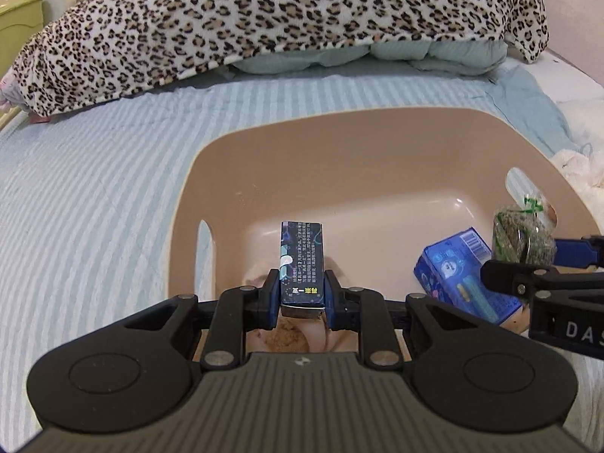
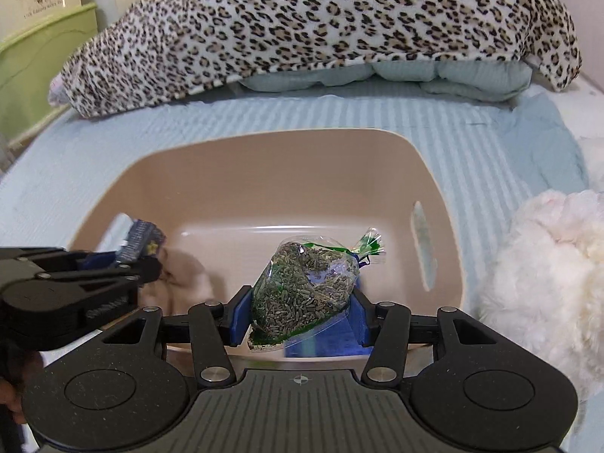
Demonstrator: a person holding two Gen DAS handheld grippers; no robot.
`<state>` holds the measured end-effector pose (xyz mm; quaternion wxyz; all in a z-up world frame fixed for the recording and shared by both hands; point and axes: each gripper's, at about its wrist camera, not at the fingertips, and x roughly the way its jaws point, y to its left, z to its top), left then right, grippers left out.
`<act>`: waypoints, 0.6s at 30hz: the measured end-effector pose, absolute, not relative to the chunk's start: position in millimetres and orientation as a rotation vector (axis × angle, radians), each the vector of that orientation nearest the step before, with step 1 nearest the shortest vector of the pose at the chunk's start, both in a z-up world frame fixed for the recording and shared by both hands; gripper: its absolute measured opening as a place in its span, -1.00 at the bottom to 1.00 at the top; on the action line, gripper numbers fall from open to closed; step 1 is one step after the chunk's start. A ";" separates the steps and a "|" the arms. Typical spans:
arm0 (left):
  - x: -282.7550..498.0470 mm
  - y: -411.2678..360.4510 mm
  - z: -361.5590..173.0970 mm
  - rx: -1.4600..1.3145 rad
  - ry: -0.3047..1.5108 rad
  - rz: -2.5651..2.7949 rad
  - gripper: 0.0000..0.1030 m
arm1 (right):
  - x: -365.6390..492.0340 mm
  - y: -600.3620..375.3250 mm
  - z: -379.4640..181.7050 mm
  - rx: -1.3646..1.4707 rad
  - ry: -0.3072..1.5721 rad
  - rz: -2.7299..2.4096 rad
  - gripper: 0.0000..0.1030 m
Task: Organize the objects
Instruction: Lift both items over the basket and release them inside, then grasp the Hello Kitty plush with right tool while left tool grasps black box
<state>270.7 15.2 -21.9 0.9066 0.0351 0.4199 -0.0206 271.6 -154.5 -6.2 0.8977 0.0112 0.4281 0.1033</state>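
A beige plastic basin (image 1: pixel 339 143) sits on the striped bed; it also shows in the right wrist view (image 2: pixel 264 158). My left gripper (image 1: pixel 301 288) is shut on a dark blue box (image 1: pixel 301 260) and holds it over the basin's near side. My right gripper (image 2: pixel 300 311) is shut on a clear bag of dried seeds (image 2: pixel 305 287) with a green tie, held over the basin's near right side; the bag also shows in the left wrist view (image 1: pixel 523 232). A blue carton (image 1: pixel 458 270) lies in the basin under the right gripper (image 1: pixel 536 264).
A leopard-print blanket (image 1: pixel 283 15) lies over pale blue pillows (image 1: pixel 377 56) at the far side of the bed. A white fluffy item (image 2: pixel 547 283) lies right of the basin. A green cabinet (image 2: pixel 34 60) stands at the far left. Something brown lies in the basin under the left gripper (image 1: pixel 285 336).
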 end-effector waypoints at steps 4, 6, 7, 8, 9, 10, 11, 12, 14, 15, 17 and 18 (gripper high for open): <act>267.6 19.6 -17.3 0.033 0.874 -0.048 -0.41 | 268.1 -159.4 -4.0 0.049 0.894 0.220 0.16; 264.5 18.8 -11.0 0.042 0.870 -0.045 -0.01 | 262.7 -161.9 2.7 0.061 0.876 0.221 0.25; 261.7 18.1 -6.9 0.054 0.861 -0.030 0.30 | 259.1 -162.0 7.5 0.059 0.862 0.222 0.32; 257.7 17.4 -2.1 0.067 0.845 -0.015 0.39 | 255.5 -162.7 11.9 0.055 0.850 0.221 0.36; 253.3 17.0 3.0 0.078 0.828 -0.007 0.43 | 252.1 -162.2 17.0 0.050 0.837 0.220 0.43; 249.1 16.6 7.3 0.088 0.818 -0.005 0.45 | 247.1 -162.1 22.1 0.046 0.823 0.221 0.49; 245.4 16.3 10.7 0.096 0.817 -0.007 0.48 | 244.1 -162.6 26.7 0.045 0.814 0.222 0.51; 241.8 16.4 13.2 0.102 0.819 -0.008 0.54 | 240.0 -162.5 30.9 0.046 0.807 0.223 0.53; 233.5 17.8 17.5 0.107 0.815 -0.006 0.56 | 231.4 -164.3 38.3 0.058 0.801 0.223 0.56; 229.9 18.8 19.2 0.106 0.815 -0.003 0.57 | 227.1 -165.4 40.9 0.066 0.800 0.220 0.59; 221.5 21.2 22.1 0.094 0.821 -0.004 0.58 | 218.4 -167.7 45.4 0.082 0.797 0.215 0.70; 216.6 22.6 22.9 0.087 0.826 -0.008 0.59 | 213.8 -169.2 47.1 0.089 0.796 0.215 0.75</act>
